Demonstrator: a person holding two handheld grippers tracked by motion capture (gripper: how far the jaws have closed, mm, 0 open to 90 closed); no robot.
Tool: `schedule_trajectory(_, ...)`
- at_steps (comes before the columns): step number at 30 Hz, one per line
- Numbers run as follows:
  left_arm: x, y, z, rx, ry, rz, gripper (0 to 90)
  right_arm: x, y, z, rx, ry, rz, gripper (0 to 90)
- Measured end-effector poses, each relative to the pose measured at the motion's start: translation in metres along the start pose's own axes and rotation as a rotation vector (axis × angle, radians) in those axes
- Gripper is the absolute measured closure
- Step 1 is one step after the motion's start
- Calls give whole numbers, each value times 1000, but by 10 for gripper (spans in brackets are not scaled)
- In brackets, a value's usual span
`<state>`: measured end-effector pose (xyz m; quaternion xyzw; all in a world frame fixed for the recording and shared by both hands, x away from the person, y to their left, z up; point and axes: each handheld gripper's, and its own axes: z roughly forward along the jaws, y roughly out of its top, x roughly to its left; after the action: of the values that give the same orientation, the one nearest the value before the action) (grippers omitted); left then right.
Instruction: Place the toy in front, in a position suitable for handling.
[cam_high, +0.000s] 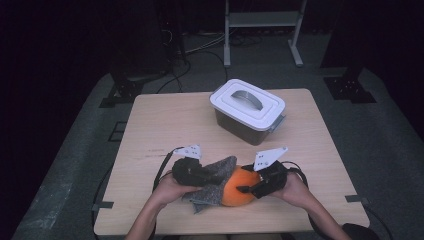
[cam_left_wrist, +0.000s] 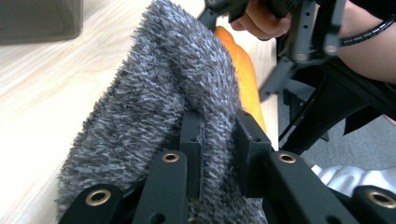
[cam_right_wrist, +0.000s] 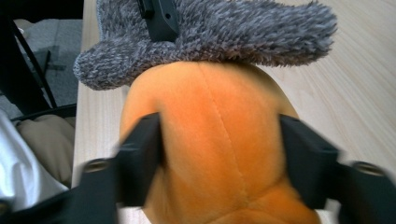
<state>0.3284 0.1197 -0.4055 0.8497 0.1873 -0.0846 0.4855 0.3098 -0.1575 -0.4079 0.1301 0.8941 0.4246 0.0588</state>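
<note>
Grey fuzzy cloth (cam_left_wrist: 163, 93) is clamped between the jaws of the left tool (cam_high: 192, 172), at about seven o'clock on the tabletop (cam_high: 165, 120). Just beside it, toward five o'clock, the orange plush (cam_right_wrist: 215, 140) is flanked by the jaws of the right tool (cam_high: 260, 187); the motion-blurred pads appear to touch its sides. A lidded grey box (cam_high: 248, 111) stands near twelve o'clock.

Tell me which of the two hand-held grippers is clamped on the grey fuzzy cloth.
The left hand-held gripper: its jaws pinch a fold of the grey fuzzy cloth. The right hand-held gripper straddles the orange plush instead.
</note>
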Motion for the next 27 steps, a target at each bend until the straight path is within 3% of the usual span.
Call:
schedule_trajectory(2, 2, -1, -1, -5, -8, -5, 758, 1, 0, 0, -10, -1, -7, 476)
schedule_trajectory(5, 2, 0, -5, -21, -9, -6, 760, 1, 1, -1, -41, 5, -5, 539)
schedule_trajectory(11, -3, 10, -19, -76, -6, 27, 761, -2, 5, -5, -128, 23, 20, 547)
schedule_trajectory(15, 2, 3, -11, -31, 13, 16, 761, -6, 0, 1, -95, 24, 29, 540)
schedule_trajectory(17, 6, -2, -11, -45, -4, -6, 764, -6, -3, 3, -94, 25, 32, 539)
schedule_trajectory(20, 8, -5, -16, -47, 15, -16, 764, -8, -6, -1, -84, 19, 27, 530)
schedule_trajectory(27, 9, -10, -11, -29, -3, -20, 763, -24, -23, -14, -103, 27, 111, 483)
